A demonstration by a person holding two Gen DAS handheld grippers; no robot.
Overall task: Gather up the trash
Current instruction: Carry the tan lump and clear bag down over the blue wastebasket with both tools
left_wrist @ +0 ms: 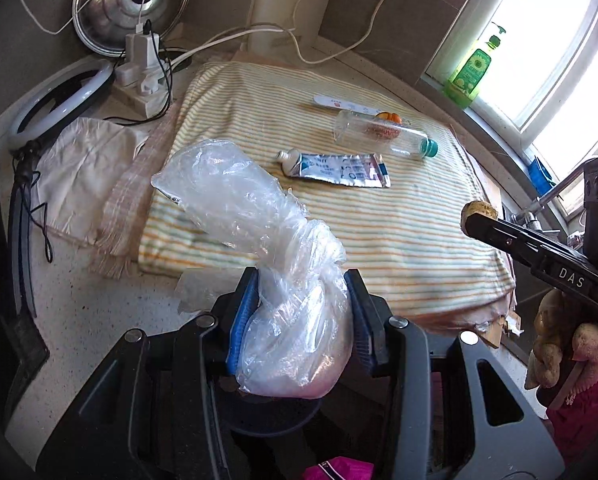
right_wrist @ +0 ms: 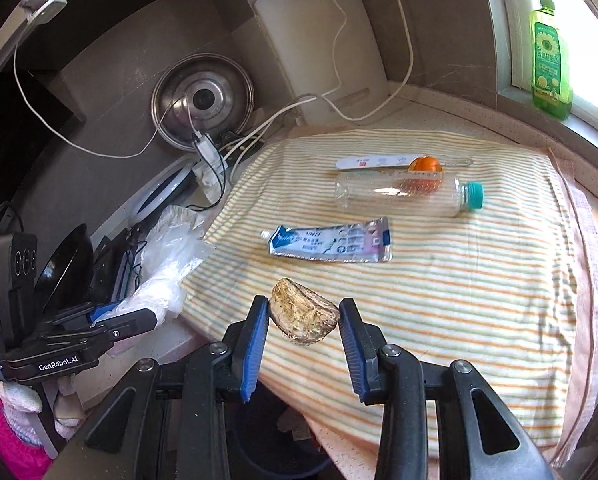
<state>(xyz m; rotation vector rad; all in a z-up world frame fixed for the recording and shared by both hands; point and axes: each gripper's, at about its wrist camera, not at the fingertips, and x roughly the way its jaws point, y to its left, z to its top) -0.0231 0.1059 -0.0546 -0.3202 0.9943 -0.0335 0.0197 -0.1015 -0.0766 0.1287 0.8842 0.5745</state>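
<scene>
My left gripper (left_wrist: pixel 303 284) is shut on a crumpled clear plastic bag (left_wrist: pixel 235 196), which sticks up and out to the left over the striped cloth (left_wrist: pixel 379 232). My right gripper (right_wrist: pixel 303 308) is shut on a brown crumpled lump (right_wrist: pixel 303 314) above the cloth's (right_wrist: pixel 459 288) near edge. In the left wrist view that lump (left_wrist: pixel 479 210) shows at the right gripper's tip. On the cloth lie a flattened toothpaste tube (right_wrist: pixel 331 242), a clear bottle with a teal cap (right_wrist: pixel 403 194), an orange piece (right_wrist: pixel 425 165) and a white strip (right_wrist: pixel 371 161).
A steel pot lid (left_wrist: pixel 111 4), a power strip with white cables (left_wrist: pixel 139 64) and a ring light (left_wrist: pixel 59 100) crowd the back left. A green soap bottle (right_wrist: pixel 549 76) stands on the windowsill. A dark round container (right_wrist: pixel 275 432) shows under the counter's edge.
</scene>
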